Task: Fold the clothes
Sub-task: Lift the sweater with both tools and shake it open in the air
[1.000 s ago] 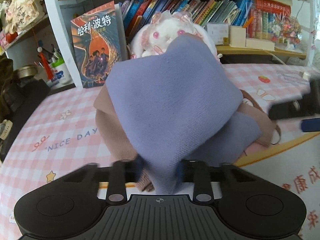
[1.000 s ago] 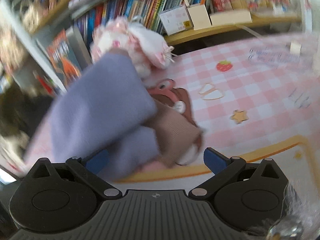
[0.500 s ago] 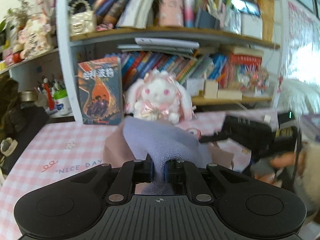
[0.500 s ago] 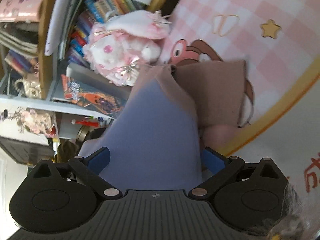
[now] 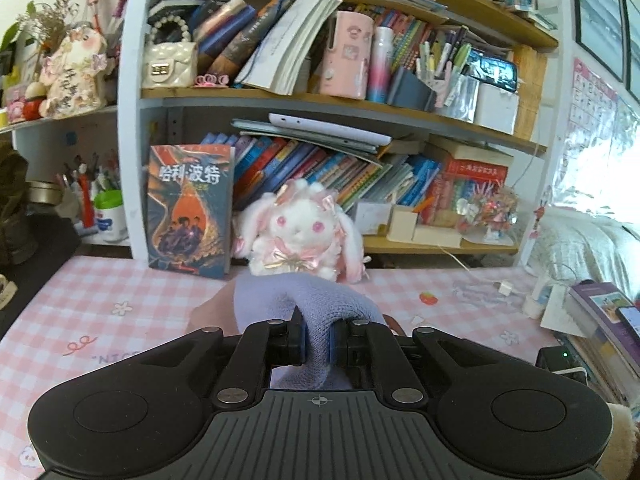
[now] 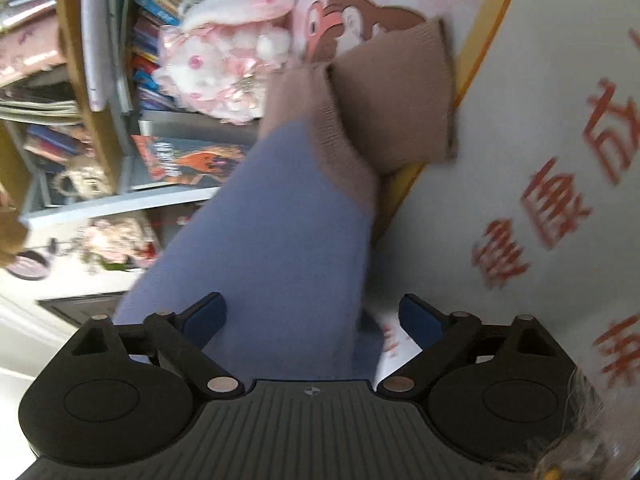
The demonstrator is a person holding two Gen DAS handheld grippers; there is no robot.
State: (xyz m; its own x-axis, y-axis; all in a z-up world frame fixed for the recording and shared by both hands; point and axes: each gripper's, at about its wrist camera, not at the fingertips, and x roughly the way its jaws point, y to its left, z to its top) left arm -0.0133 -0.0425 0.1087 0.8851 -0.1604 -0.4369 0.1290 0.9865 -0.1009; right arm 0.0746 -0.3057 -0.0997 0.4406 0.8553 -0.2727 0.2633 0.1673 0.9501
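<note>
My left tool (image 5: 317, 345) pinches a fold of the lavender garment (image 5: 304, 300), raised over the pink checked surface (image 5: 100, 292); my right tool (image 6: 312, 316) gapes wide, cloth between, ungripped.

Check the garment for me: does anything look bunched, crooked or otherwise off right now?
Yes. The purple-and-brown garment is not lying flat: the left gripper pinches a bunched purple fold, while the brown part sits skewed across the mat's yellow border. The right gripper is open, gripping nothing.

garment (image 6: 272, 232) | lavender knit, brown ribbed end | draped, lifted | brown end on tabletop
</note>
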